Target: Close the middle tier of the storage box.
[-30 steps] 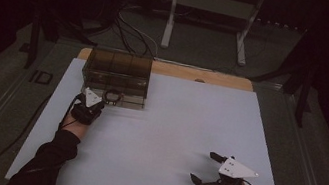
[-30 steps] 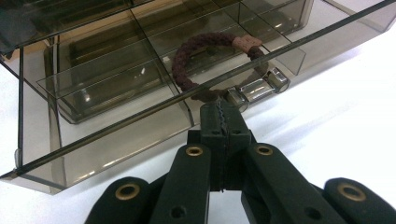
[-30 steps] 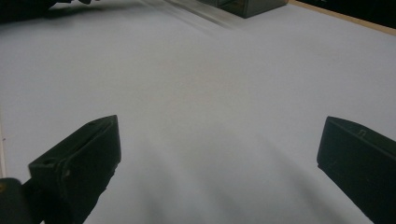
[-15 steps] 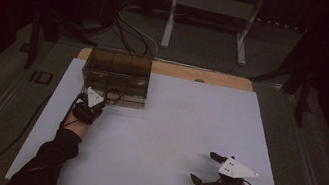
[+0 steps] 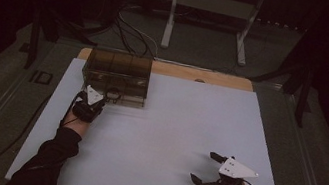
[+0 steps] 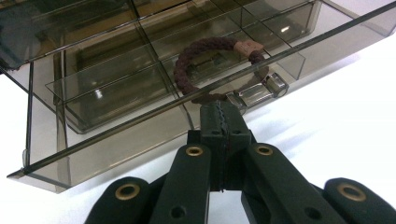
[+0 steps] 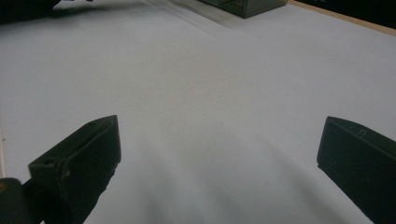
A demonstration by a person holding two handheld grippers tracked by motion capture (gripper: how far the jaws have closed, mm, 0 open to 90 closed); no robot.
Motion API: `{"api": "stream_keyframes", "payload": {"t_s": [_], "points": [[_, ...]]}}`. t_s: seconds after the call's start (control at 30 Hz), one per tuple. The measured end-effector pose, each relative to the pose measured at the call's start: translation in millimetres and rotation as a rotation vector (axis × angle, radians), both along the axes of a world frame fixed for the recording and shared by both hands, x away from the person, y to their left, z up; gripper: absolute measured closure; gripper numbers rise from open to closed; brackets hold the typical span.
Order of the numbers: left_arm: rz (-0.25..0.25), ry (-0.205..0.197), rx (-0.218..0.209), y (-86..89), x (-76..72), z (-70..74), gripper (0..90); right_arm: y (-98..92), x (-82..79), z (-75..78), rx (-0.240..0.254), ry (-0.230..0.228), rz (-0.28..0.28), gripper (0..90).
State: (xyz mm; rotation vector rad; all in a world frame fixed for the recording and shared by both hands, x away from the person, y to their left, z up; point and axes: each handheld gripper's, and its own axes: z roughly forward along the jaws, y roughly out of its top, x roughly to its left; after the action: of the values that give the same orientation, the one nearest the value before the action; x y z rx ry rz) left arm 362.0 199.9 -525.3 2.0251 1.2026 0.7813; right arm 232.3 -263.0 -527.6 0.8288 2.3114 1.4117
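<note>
A smoky clear compartment box (image 5: 118,69) stands at the far left of the white table (image 5: 188,122). A dark braided ring (image 5: 112,95) with a tan tag (image 6: 246,45) hangs at the box's front, over its compartments (image 6: 116,98) and beside the clear latch (image 6: 261,91). My left gripper (image 5: 102,98) is at the box's front edge. Its jaws are pressed together (image 6: 220,109) and pinch the bottom of the ring (image 6: 187,65). My right gripper (image 5: 204,167) rests at the near right with its jaws wide apart (image 7: 219,149) over bare table, nothing between them.
A wooden board edge (image 5: 206,75) shows behind the white sheet. Beyond the table are a metal stand (image 5: 168,27) and cables (image 5: 133,26) on the floor. A corner of the box (image 7: 243,7) appears far off in the right gripper view.
</note>
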Motion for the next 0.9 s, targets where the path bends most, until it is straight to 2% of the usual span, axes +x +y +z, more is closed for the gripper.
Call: {"api": "stream_keyframes", "payload": {"t_s": [0.9], "points": [[-0.004,0.003,-0.003,-4.1,8.7,4.3,90.0,-0.1,0.2,-0.5,0.000,0.004,-0.003,0.0]]}}
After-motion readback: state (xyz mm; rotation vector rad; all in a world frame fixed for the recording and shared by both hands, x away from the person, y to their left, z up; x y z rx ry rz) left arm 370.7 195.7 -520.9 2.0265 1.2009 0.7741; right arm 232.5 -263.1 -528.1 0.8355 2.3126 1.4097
